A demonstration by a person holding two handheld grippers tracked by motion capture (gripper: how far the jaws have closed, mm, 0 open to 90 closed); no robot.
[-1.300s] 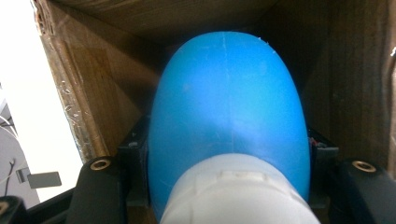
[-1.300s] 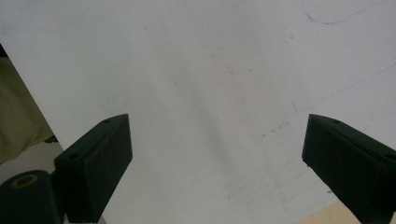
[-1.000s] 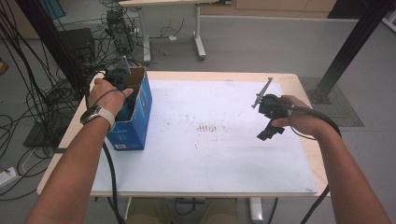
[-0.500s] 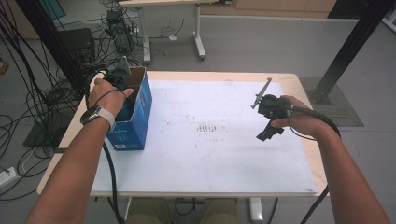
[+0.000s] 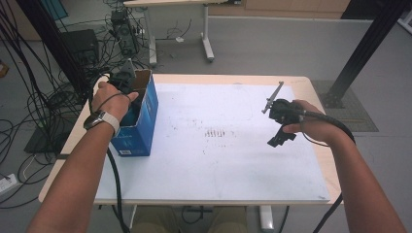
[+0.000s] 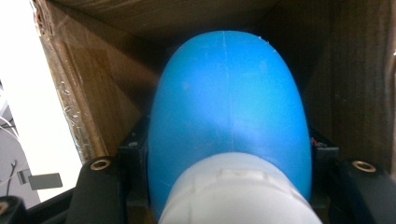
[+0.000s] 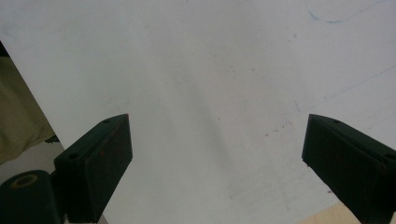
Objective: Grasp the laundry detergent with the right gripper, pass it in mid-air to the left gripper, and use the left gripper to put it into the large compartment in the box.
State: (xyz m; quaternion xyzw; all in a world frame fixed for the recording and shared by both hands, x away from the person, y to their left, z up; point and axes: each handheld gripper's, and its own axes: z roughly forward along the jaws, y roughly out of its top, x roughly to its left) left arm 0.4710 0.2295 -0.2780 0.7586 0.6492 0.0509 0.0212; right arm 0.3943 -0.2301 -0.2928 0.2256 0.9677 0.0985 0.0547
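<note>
left gripper (image 5: 127, 90): reaching down into the blue box (image 5: 141, 127) at the table's (image 5: 311, 85) left edge, jaws clamping a blue-and-white bulb (image 6: 229, 116) inside. right gripper (image 7: 217, 154): hovering over the white sheet (image 5: 233, 160), jaws gaping, gripping nothing.

Lab or test workshop, not a home. Grey floor (image 5: 272, 53) strewn with loose black cables (image 5: 43, 97), electronics boxes (image 5: 124, 34) sitting on the floor at the back, black aluminium frame post (image 5: 364, 48) at right, second desk's legs (image 5: 206, 34) behind. Bench (image 5: 311, 87) carries a scuffed white sheet (image 5: 233, 160).
</note>
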